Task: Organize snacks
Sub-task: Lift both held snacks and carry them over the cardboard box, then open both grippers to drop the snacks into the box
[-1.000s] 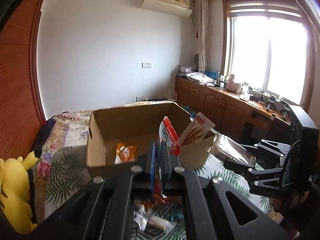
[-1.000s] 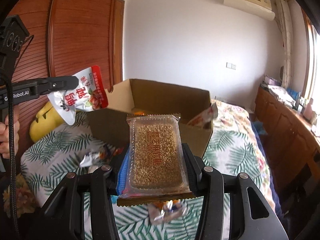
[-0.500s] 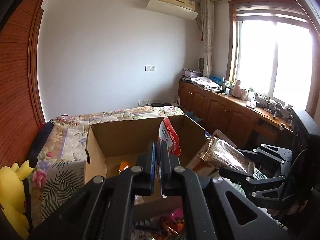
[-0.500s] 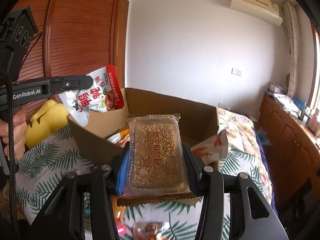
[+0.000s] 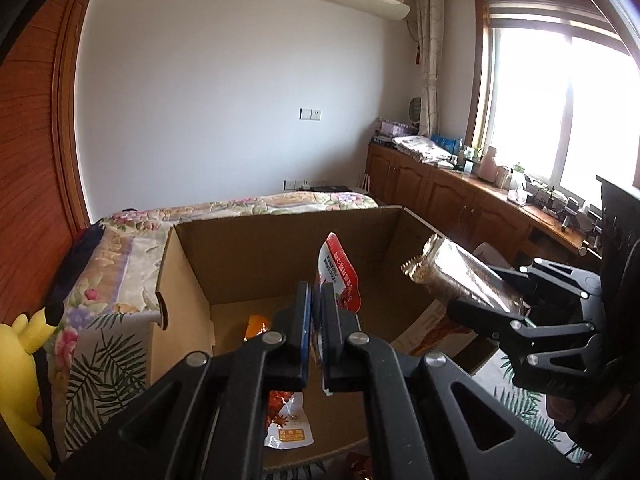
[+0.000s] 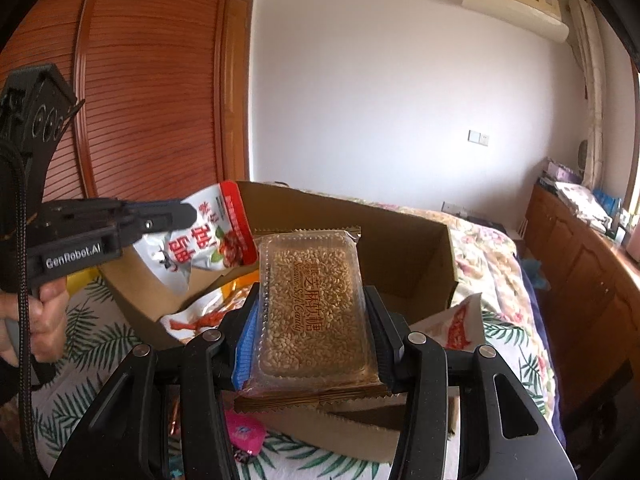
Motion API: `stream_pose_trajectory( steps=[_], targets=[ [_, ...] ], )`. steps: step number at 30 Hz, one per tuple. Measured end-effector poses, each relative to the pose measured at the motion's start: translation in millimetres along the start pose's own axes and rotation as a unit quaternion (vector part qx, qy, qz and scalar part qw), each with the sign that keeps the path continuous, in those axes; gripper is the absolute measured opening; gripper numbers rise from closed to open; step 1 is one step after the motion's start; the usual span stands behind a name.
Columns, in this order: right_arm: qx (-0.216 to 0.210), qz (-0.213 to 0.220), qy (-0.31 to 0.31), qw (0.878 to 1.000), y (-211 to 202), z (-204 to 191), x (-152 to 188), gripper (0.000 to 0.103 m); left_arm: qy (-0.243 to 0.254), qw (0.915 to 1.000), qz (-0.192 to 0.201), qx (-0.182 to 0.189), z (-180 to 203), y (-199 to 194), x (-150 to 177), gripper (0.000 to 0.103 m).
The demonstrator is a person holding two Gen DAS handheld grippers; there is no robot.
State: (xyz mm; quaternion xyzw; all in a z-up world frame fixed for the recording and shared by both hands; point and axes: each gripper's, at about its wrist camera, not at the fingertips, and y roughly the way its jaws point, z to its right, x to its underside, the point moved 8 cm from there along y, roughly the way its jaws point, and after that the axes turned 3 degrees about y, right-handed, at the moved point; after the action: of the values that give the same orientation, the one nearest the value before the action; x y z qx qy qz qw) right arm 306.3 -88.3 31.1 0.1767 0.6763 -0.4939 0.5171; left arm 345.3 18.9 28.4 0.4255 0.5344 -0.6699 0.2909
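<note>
Now over the cardboard box (image 5: 280,248) — left gripper (image 5: 316,300) clenched on red-white pouch (image 6: 200,240), above the near-left part; right gripper (image 6: 310,320) clamping sesame candy pack (image 6: 312,300), long axis pointing away, at near-right rim.

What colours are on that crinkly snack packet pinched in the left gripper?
The crinkly snack pouch is silvery white with a red top band, red fruit picture and dark lettering; the right wrist view shows it best.
</note>
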Motion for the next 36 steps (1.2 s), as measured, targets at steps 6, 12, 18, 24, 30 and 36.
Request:
stream_pose_trajectory(
  steps=[6, 12, 18, 24, 30, 36],
  targets=[
    [0.001, -0.015, 0.002, 1.000, 14.8, 1.3, 5.3, 0.049, 0.000, 0.9998, -0.020, -0.002, 0.2, 16.4, 10.7, 0.001],
    [0.001, -0.027, 0.015, 1.000, 22.7, 4.9, 8.2, 0.049, 0.000, 0.9995, -0.033, -0.004, 0.0, 23.4, 17.4, 0.002],
    [0.006, -0.036, 0.010, 0.999, 27.4, 3.2, 10.1, 0.050, 0.002, 0.9993, -0.037, -0.007, -0.9, 23.6, 21.0, 0.006],
    [0.007, -0.039, 0.008, 0.999, 26.3, 4.5, 13.3, 0.050, 0.006, 0.9991, -0.041, -0.007, 1.6, 21.0, 23.9, 0.007],
    [0.006, -0.038, 0.008, 0.999, 23.2, 2.8, 12.7, 0.050, 0.002, 0.9990, -0.044, -0.007, 1.2, 16.3, 27.6, 0.010],
    [0.002, -0.019, 0.009, 1.000, -5.5, -5.7, 8.0, 0.050, 0.000, 0.9991, -0.041, -0.004, 1.0, -0.6, 30.9, 0.021]
  ],
)
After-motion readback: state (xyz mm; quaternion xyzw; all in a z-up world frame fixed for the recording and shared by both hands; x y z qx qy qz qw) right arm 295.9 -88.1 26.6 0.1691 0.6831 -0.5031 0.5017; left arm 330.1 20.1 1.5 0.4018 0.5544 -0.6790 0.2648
